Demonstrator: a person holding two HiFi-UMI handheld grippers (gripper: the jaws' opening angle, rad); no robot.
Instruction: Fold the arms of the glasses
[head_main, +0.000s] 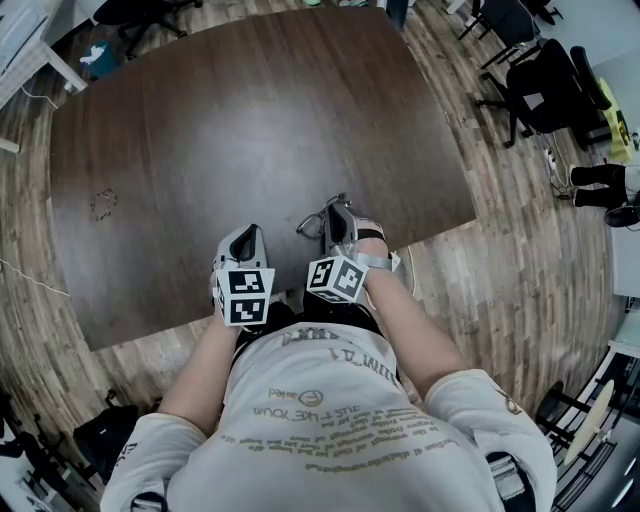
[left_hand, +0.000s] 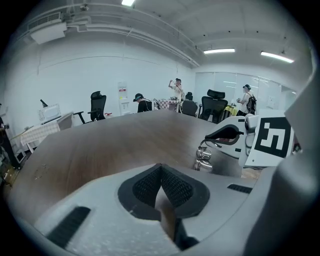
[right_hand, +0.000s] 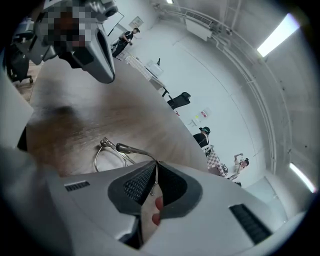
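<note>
Grey plastic right gripper (right_hand: 156, 167), ribbed black pads pinching thin silver wire-rimmed glasses (right_hand: 129, 148) over the dark wood-grain table (head_main: 250, 130); left gripper (left_hand: 161, 172), 2 jaws together, empty.

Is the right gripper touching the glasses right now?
Touching. The right gripper view shows the right gripper closed on a thin arm of the glasses.

The head view looks steeply down from above onto the desk (head_main: 250, 140), the left tool (head_main: 246, 235) and the right tool (head_main: 337, 208). Each tool view sits low behind its own jaws (very close), facing across the desk; both share the glasses (right_hand: 135, 151).
</note>
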